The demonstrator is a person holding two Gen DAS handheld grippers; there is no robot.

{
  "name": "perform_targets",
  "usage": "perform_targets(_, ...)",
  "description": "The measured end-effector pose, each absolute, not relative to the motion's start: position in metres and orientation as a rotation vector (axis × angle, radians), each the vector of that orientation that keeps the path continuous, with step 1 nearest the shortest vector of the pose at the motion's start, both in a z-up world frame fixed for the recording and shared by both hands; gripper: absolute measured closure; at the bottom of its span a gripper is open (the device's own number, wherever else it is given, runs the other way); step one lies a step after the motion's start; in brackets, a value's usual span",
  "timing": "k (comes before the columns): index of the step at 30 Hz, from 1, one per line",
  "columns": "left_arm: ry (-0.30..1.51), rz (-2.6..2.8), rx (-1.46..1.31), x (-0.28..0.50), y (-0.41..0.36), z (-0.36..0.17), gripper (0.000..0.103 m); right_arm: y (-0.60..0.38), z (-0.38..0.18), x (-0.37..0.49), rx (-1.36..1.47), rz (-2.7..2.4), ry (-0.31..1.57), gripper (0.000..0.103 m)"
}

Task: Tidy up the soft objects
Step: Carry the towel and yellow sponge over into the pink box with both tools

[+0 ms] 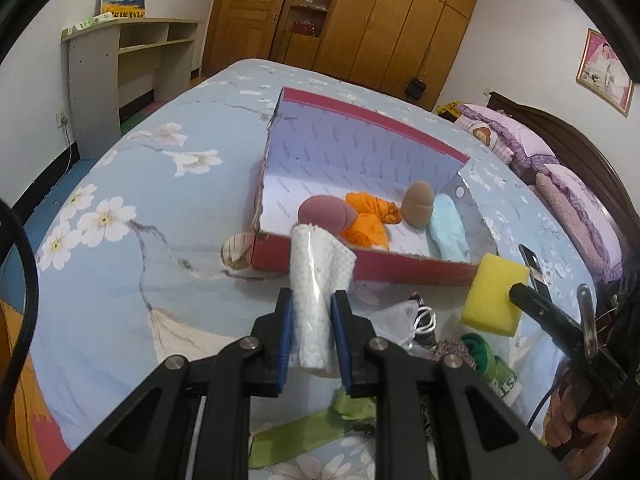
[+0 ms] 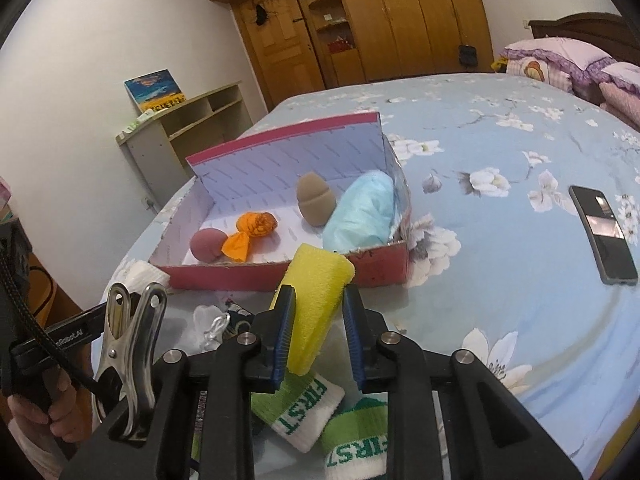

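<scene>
Clamped between the left gripper's [image 1: 311, 330] blue fingers is a white cloth roll [image 1: 316, 292]. Likewise, a yellow sponge [image 2: 316, 304] is pinched by the right gripper [image 2: 318, 336], near the red box [image 2: 280, 276].

White textured cloth roll in clear wrap [image 1: 316, 292], upright, pinched between the left gripper [image 1: 312, 322] pads; yellow foam sponge block [image 2: 314, 308], squeezed narrow, clamped in the right gripper [image 2: 318, 332]. Beyond both tips, an open red cardboard box [image 2: 280, 274] holds a mauve egg-shaped sponge [image 2: 205, 245], knotted orange cloth [image 2: 250, 234], upright tan egg-shaped sponge [image 2: 314, 199] and light-blue folded cloth [image 2: 360, 210] at its right end. Green-and-white "FIRST" wristbands [image 2: 316, 424] lie under the right tongs.
</scene>
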State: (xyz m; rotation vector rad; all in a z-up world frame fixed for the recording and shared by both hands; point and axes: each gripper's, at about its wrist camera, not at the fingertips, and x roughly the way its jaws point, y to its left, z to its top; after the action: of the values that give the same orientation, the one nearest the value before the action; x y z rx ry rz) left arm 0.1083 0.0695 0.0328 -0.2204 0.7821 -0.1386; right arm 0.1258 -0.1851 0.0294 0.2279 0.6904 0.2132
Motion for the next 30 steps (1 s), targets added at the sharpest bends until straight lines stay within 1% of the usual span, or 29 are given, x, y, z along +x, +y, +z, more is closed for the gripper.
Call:
perform_targets(15, 0.686, -0.159, -0.138, 0.142, 0.049, 0.068, 0.083, -0.177, 0.053, 0.146, 0.174, 0.248, 0.642, 0.078)
perform_targets(30, 0.685, -0.149, -0.113, 0.198, 0.039, 0.065, 0.083, -0.168, 0.051, 0.18, 0.194, 0.273, 0.63, 0.078)
